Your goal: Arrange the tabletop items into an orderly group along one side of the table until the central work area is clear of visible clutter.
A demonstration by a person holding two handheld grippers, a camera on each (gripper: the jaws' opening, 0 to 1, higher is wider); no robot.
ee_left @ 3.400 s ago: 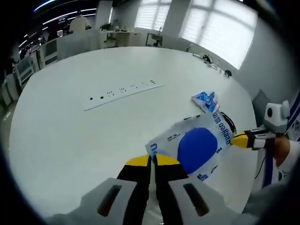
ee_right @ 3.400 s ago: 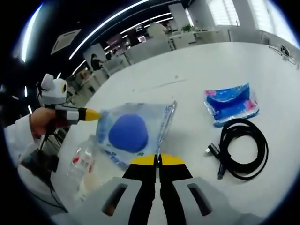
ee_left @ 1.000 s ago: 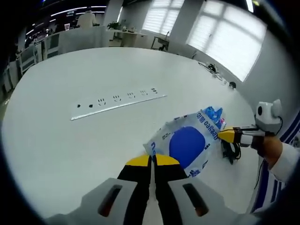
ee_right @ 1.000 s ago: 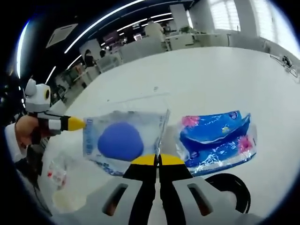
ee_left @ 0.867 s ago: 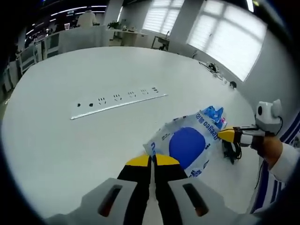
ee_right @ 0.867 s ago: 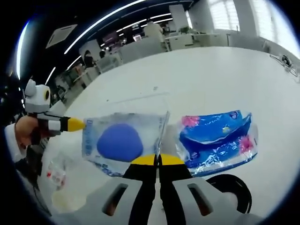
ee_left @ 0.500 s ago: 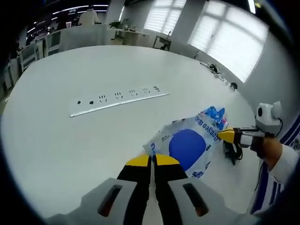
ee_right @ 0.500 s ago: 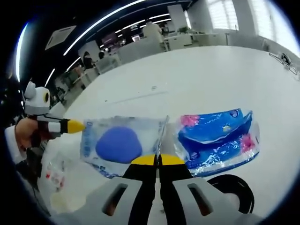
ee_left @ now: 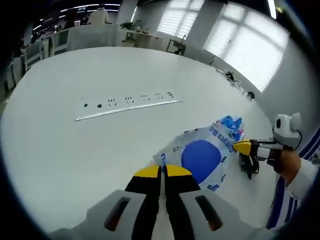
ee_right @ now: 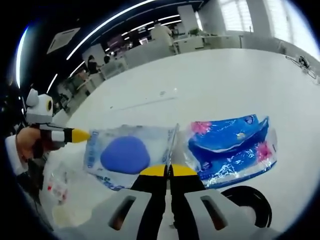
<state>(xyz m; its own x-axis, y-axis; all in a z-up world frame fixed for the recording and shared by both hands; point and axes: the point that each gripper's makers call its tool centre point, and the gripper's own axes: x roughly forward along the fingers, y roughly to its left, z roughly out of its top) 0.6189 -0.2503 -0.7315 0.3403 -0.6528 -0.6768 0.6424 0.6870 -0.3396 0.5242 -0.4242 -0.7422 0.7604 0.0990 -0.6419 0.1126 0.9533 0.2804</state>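
The left gripper [ee_left: 161, 170] and the right gripper [ee_right: 167, 170] each clamp an opposite edge of the clear pouch with the blue disc [ee_right: 127, 154], stretched between them just above the white table [ee_left: 75, 145]. Its long axis runs gripper to gripper; the blue tissue pack [ee_right: 231, 147] lies just beside, the black cable [ee_right: 248, 200] near.

right gripper [ee_right: 168, 171]: jaws closed on clear bag [ee_right: 131, 154] with blue disc | left gripper [ee_right: 82, 134]: pinches bag's far end | blue packet [ee_right: 231, 147]: just beside bag on table [ee_right: 210, 85] | black cable [ee_right: 249, 199]: near table edge
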